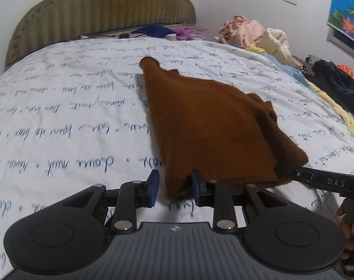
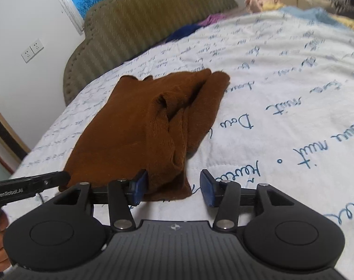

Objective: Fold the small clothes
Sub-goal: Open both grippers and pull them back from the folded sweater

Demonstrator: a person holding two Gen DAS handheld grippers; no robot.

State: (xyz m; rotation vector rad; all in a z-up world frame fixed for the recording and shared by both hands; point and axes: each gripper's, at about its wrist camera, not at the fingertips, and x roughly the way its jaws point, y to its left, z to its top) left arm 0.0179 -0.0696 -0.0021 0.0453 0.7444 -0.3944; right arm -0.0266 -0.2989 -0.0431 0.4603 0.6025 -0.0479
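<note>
So the rust-brown knitted garment [image 1: 207, 126] lies flat on the white quilt with blue handwriting print [image 1: 60, 116], partly folded, its sleeve doubled over the body to narrow it. My left claw [image 1: 174, 187] stands parted around the near hem corner, pads not pinching. My right claw [image 2: 174, 187] gapes wider at the other near corner, one pad just touching knit, ready for a two-corner lift.

Script-printed bedsheet [image 1: 60, 116], padded headboard [image 1: 102, 7]
</note>
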